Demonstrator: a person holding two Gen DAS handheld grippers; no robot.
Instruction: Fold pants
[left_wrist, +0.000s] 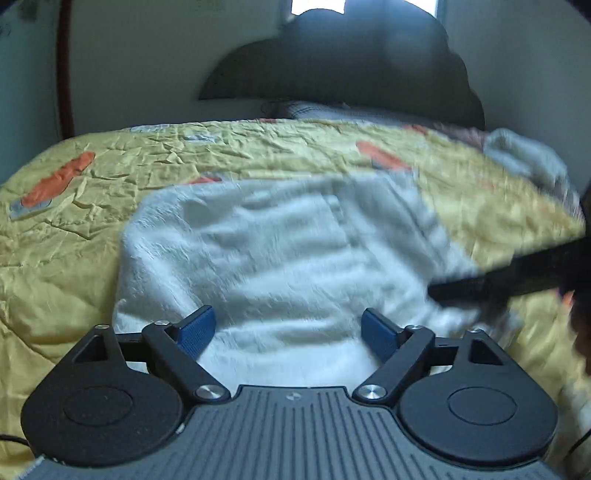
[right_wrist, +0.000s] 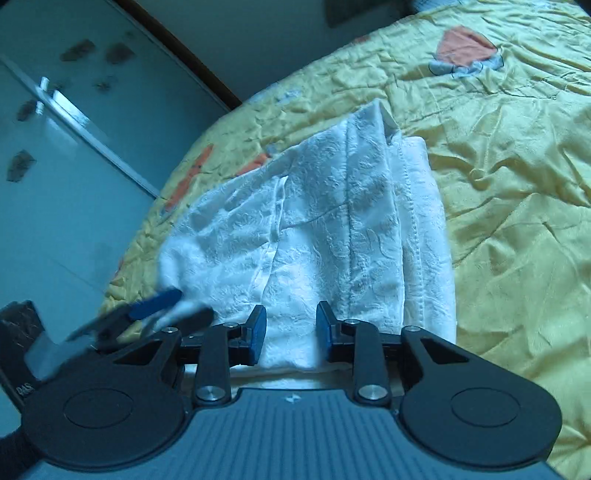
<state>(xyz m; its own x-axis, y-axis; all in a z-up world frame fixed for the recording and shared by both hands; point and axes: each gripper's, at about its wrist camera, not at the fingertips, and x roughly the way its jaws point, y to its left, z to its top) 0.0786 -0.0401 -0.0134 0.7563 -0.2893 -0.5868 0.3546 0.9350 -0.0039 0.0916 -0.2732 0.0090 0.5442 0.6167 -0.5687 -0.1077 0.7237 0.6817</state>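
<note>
White embossed pants (left_wrist: 277, 251) lie folded lengthwise on a yellow bedspread (left_wrist: 92, 221). My left gripper (left_wrist: 288, 328) hovers open over their near end, blue pads far apart and nothing between them. In the right wrist view the pants (right_wrist: 332, 221) stretch away as a long strip. My right gripper (right_wrist: 291, 332) sits at their near edge with a narrow gap between its pads. White cloth shows in that gap, with no clear pinch. The left gripper (right_wrist: 177, 308) shows blurred at the pants' left corner. The right gripper (left_wrist: 480, 284) is a dark blur at the right.
The bedspread (right_wrist: 517, 184) is crumpled, with orange patches. A dark headboard (left_wrist: 332, 66) stands at the far end, with a pale bundle of cloth (left_wrist: 524, 155) at the back right. The bed's left edge drops beside a grey-blue wall (right_wrist: 55, 147).
</note>
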